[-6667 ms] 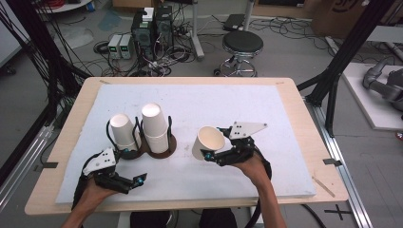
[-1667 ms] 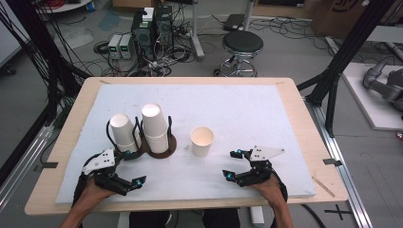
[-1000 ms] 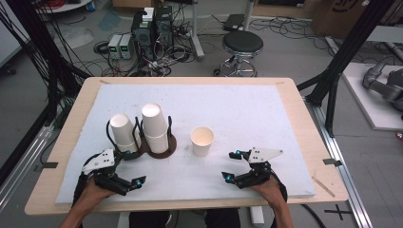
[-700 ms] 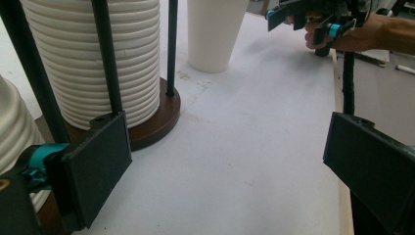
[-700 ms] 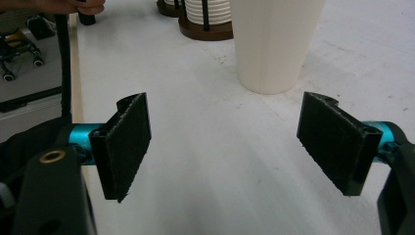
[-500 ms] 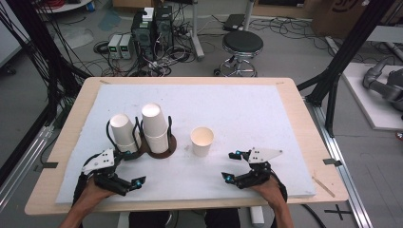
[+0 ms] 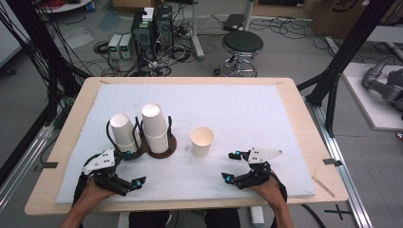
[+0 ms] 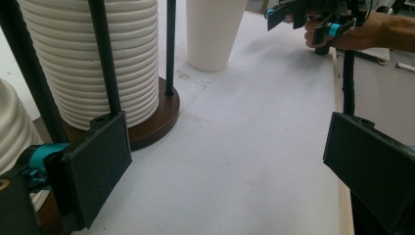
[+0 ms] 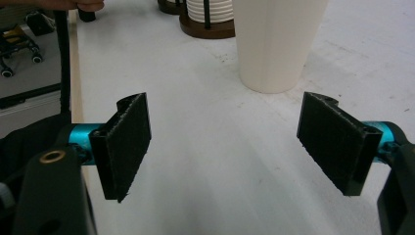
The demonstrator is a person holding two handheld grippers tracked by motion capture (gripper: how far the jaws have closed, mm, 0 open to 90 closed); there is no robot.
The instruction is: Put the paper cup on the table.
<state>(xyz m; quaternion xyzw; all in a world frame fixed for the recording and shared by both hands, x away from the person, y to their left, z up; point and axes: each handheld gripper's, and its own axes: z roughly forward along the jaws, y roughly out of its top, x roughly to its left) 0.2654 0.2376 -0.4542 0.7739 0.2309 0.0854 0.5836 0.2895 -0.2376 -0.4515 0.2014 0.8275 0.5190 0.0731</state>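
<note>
The paper cup (image 7: 202, 140) stands upright on the white bench (image 7: 247, 114), mouth up and long axis vertical, narrowing toward its base, a little right of the two cup stacks (image 7: 155, 127) in their wooden holder (image 7: 166, 148). My right hand-held gripper (image 7: 234, 167) rests near the bench's near edge, right of and nearer than the cup, its jaws spread wide with nothing between them and pointed left toward the cup. My left hand-held gripper (image 7: 124, 172) sits at the near left just in front of the holder, jaws likewise wide apart and empty.
</note>
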